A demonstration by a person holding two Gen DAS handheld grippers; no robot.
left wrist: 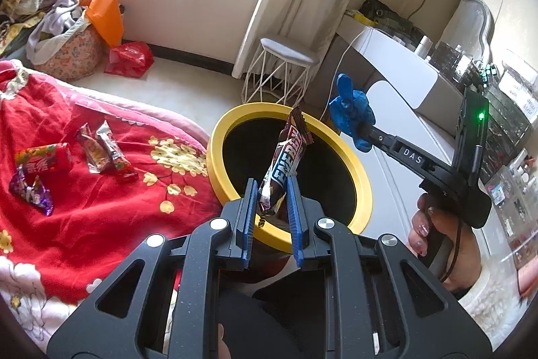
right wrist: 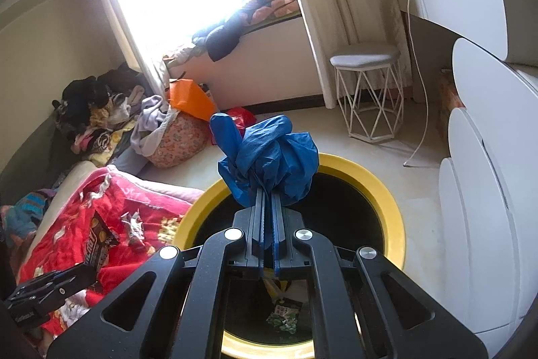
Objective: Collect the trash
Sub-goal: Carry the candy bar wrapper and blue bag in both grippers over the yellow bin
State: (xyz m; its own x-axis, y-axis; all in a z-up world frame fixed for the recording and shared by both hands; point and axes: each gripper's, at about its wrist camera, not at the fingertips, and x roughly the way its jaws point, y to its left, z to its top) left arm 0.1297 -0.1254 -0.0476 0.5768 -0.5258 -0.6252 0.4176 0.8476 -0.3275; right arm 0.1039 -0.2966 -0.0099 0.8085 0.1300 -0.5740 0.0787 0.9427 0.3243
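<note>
My left gripper [left wrist: 272, 187] is shut on a brown and blue chocolate bar wrapper [left wrist: 285, 164] and holds it upright over the yellow-rimmed black trash bin [left wrist: 363, 184]. My right gripper [right wrist: 267, 190] is shut on a crumpled blue glove [right wrist: 269, 153] above the same bin [right wrist: 393, 207]; it also shows in the left wrist view [left wrist: 351, 120]. Several snack wrappers [left wrist: 104, 150] lie on the red floral blanket [left wrist: 101, 207]. Some trash [right wrist: 284, 315] lies in the bin's bottom.
A white wire stool [left wrist: 285, 63] stands behind the bin. White cabinets [right wrist: 487, 190] stand to the right. A floral bag with clothes [left wrist: 67, 46] and a red bag [left wrist: 129, 58] sit on the floor by the window seat.
</note>
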